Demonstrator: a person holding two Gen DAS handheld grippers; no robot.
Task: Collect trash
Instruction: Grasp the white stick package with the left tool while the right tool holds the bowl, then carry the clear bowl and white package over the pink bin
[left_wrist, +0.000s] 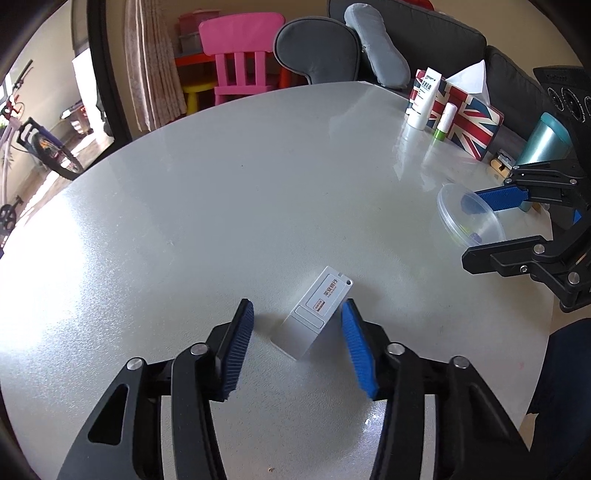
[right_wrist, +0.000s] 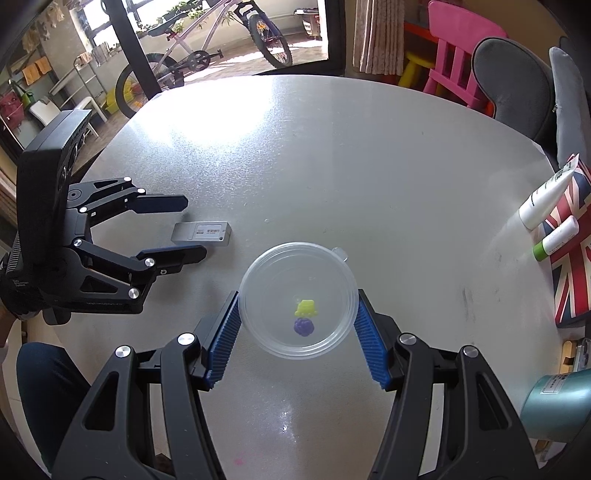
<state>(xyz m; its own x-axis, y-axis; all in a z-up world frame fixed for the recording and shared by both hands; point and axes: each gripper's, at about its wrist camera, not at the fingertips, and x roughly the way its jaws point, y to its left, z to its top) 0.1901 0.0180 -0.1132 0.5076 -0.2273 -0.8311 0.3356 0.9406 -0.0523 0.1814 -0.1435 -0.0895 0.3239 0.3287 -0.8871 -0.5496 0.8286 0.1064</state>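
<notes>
A small grey box (left_wrist: 316, 314) with a printed label lies flat on the pale table (left_wrist: 221, 206). My left gripper (left_wrist: 297, 306) straddles it: the right blue pad (left_wrist: 356, 343) touches the box's side, while a gap stays between the box and the left pad (left_wrist: 240, 343). The right wrist view shows the same box (right_wrist: 201, 234) between the left gripper's (right_wrist: 194, 229) fingers. My right gripper (right_wrist: 297, 295) is shut on a clear round plastic container (right_wrist: 295, 266), one pad on each side of its rim. A yellow scrap (right_wrist: 304, 308) and a purple scrap (right_wrist: 303, 326) lie inside it.
A Union Jack tissue box (left_wrist: 469, 122), white tubes (left_wrist: 424, 99) and a teal cup (left_wrist: 546, 140) stand at the table's far right. A grey chair (left_wrist: 317, 48) and a pink chair (left_wrist: 240, 55) stand behind the table. A person's dark-clothed leg (right_wrist: 48, 387) is by the near edge.
</notes>
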